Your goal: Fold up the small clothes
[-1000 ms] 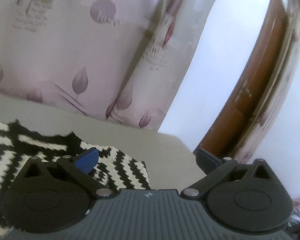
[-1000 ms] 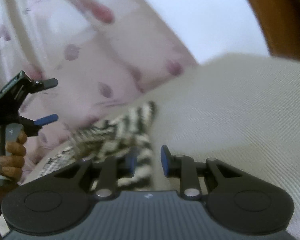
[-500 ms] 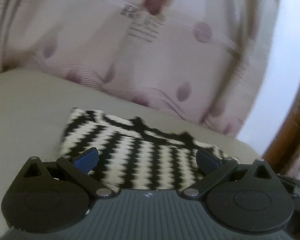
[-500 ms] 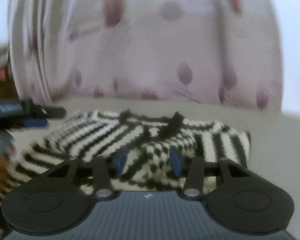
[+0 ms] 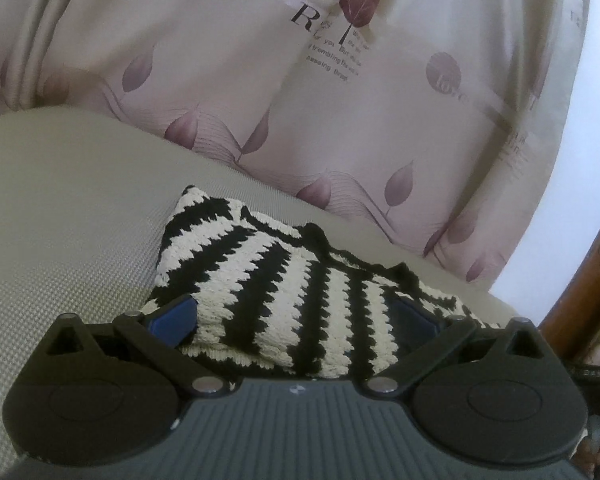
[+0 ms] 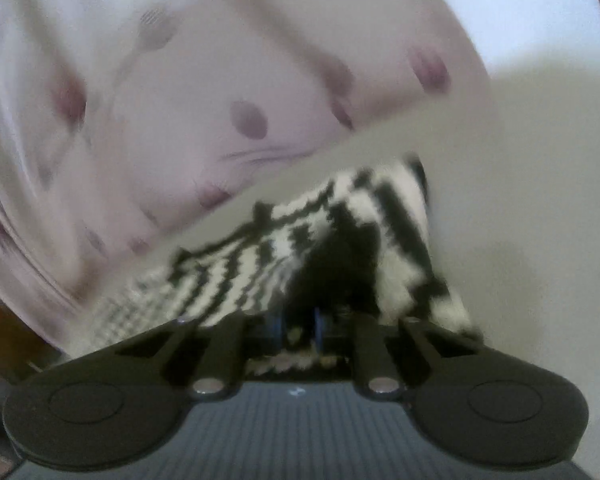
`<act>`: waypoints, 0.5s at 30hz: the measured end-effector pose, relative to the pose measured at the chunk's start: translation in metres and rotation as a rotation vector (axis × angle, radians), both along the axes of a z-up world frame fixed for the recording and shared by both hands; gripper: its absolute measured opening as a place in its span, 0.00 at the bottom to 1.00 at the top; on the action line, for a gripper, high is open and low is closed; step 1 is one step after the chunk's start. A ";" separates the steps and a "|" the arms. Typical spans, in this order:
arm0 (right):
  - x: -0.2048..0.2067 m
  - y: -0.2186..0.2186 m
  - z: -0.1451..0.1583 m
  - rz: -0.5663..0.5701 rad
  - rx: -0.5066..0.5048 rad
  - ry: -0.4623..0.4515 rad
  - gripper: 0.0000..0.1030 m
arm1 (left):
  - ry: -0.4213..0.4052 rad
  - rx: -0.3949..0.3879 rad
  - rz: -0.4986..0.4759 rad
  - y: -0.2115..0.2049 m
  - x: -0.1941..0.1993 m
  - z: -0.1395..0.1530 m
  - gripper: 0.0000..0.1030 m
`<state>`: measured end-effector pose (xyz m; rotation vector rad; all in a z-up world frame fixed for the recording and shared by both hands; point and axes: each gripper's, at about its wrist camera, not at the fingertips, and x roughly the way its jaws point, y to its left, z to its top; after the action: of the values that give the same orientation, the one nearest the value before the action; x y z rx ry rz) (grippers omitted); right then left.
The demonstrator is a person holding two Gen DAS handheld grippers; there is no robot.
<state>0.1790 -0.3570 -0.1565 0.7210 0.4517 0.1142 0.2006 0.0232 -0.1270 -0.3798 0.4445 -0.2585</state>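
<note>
Ahead of our left gripper (image 5: 294, 316), jaws wide apart, the striped knit garment (image 5: 284, 280) lies on a beige woven cushion (image 5: 68, 216); beyond hangs a leaf-print curtain (image 5: 300, 100); our right gripper (image 6: 298, 326) pinches the garment's near edge, the view blurred

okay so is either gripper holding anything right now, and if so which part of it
The right gripper is shut on the black and cream zigzag knitted garment, pinching its near edge. The left gripper is open over it, holding nothing.
</note>
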 end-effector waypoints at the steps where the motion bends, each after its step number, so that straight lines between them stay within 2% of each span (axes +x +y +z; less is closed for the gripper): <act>1: -0.003 -0.009 -0.006 -0.008 0.064 -0.005 0.16 | -0.001 -0.001 0.002 0.000 -0.001 0.000 1.00; 3: -0.006 -0.017 -0.009 -0.015 0.119 -0.027 0.18 | 0.006 -0.006 0.009 0.000 0.000 -0.001 1.00; 6: -0.002 -0.021 -0.005 -0.024 0.108 -0.035 0.22 | 0.021 -0.028 0.019 0.004 0.002 -0.003 1.00; 10: 0.021 -0.025 0.000 -0.015 0.151 0.030 0.22 | 0.019 -0.027 0.025 0.004 0.002 -0.004 1.00; 11: 0.029 -0.025 0.000 -0.021 0.150 0.054 0.21 | 0.018 -0.023 0.026 0.003 0.001 -0.004 1.00; 12: 0.034 -0.024 0.001 -0.036 0.131 0.066 0.11 | 0.015 -0.019 0.028 0.003 0.001 -0.003 1.00; 13: 0.040 -0.023 0.005 -0.034 0.114 0.067 0.11 | 0.014 -0.016 0.032 0.003 0.000 -0.003 1.00; 15: 0.050 -0.022 0.016 -0.013 0.146 0.036 0.11 | 0.012 -0.015 0.041 0.004 -0.001 -0.003 1.00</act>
<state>0.2294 -0.3794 -0.1409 0.8701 0.4764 0.1227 0.2001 0.0267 -0.1304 -0.4045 0.4468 -0.2196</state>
